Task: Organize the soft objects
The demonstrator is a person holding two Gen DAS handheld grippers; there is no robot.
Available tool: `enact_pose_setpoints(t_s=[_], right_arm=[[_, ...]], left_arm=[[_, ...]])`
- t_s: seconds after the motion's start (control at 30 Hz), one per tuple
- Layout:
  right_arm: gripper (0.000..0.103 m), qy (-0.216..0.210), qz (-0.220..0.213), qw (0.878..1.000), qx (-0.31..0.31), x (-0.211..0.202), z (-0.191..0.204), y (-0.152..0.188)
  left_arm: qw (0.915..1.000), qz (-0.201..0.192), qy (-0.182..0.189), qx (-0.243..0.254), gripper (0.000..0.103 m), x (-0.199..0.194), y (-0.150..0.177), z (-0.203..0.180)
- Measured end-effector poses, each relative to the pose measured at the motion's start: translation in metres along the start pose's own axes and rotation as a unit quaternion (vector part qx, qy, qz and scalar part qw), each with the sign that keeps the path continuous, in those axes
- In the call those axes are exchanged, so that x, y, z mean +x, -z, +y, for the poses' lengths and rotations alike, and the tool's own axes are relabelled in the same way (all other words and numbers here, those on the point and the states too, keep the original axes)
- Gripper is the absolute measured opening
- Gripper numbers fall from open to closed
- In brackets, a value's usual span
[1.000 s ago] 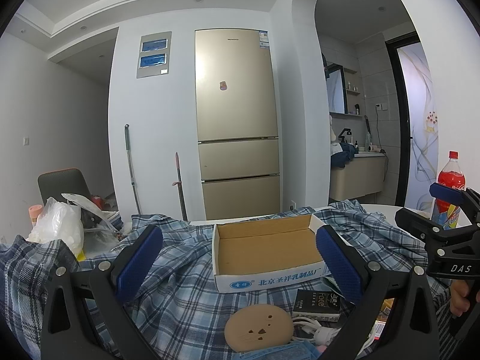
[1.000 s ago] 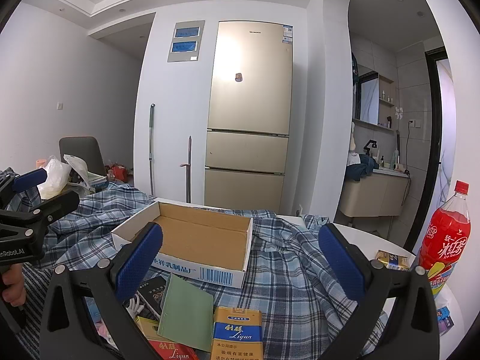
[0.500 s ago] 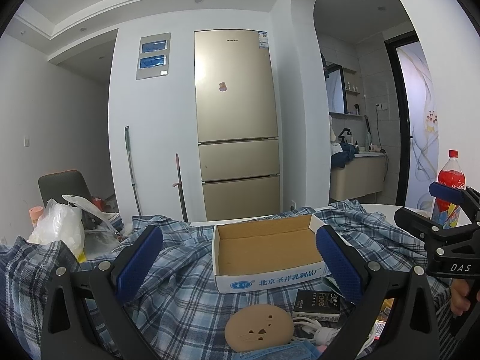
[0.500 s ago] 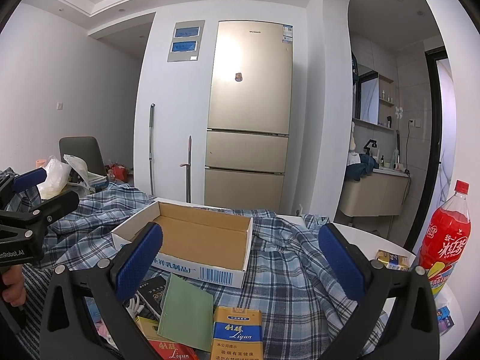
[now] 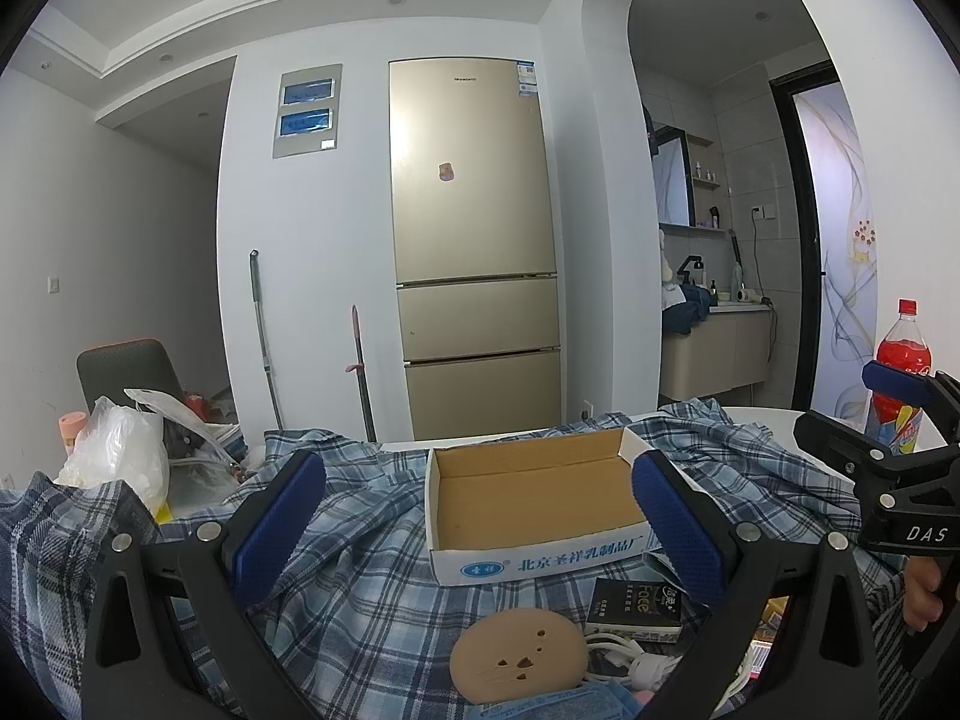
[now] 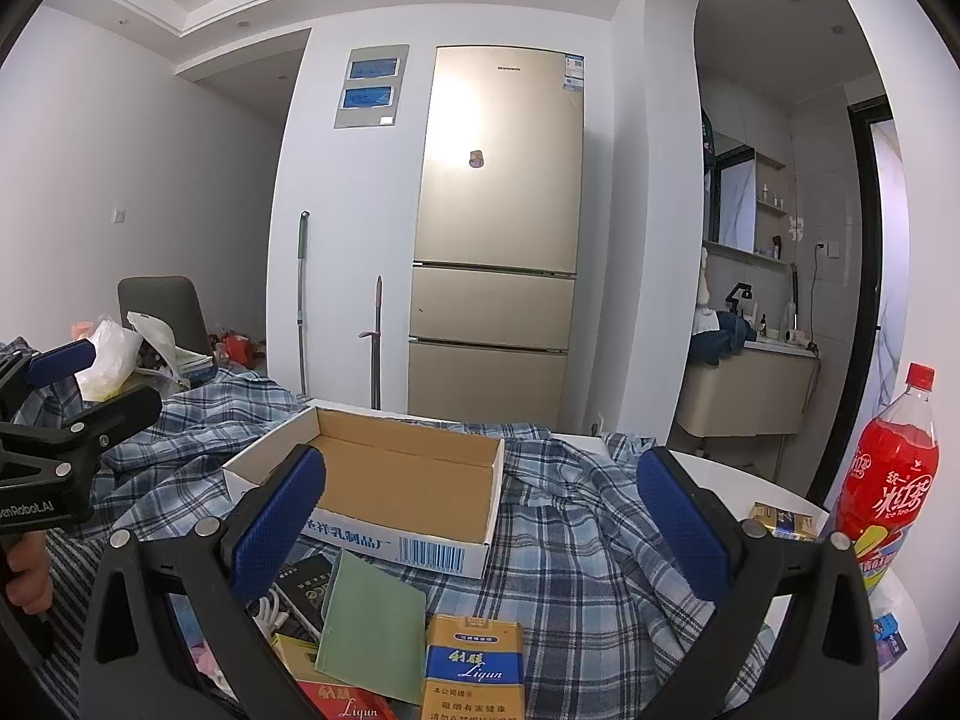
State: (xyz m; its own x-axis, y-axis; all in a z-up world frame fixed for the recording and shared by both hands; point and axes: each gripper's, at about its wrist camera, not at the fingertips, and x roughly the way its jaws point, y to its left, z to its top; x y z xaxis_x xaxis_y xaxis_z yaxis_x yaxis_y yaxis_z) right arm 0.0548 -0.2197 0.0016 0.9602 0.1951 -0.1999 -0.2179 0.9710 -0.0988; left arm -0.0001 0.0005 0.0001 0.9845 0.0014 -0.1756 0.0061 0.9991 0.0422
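Observation:
A blue plaid shirt (image 5: pixel 372 576) lies spread over the table; it also shows in the right wrist view (image 6: pixel 576 546). An empty cardboard box (image 5: pixel 534 492) sits on it, also in the right wrist view (image 6: pixel 396 480). A round tan pad (image 5: pixel 517 663), a black packet (image 5: pixel 636 600) and a white cable (image 5: pixel 624 660) lie in front of the box. A green cloth (image 6: pixel 372 630) and yellow Liqun packs (image 6: pixel 471 672) lie near the right gripper. My left gripper (image 5: pixel 477 528) is open and empty above the shirt. My right gripper (image 6: pixel 480 528) is open and empty.
A red ice tea bottle (image 6: pixel 888 480) stands at the table's right edge, also in the left wrist view (image 5: pixel 900 378). A white plastic bag (image 5: pixel 120 456) and clutter sit at the left. A gold fridge (image 5: pixel 474 252) stands behind, with a chair (image 5: pixel 126 372) at left.

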Motion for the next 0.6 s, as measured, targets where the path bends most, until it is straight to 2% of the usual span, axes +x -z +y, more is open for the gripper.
enact_pose_setpoints(t_s=[0.6], right_arm=[[0.103, 0.000, 0.000, 1.000, 0.002, 0.0000, -0.0001, 0.0005]], left_arm=[[1.0000, 0.000, 0.000, 0.001, 0.103, 0.0001, 0.0000, -0.0002]])
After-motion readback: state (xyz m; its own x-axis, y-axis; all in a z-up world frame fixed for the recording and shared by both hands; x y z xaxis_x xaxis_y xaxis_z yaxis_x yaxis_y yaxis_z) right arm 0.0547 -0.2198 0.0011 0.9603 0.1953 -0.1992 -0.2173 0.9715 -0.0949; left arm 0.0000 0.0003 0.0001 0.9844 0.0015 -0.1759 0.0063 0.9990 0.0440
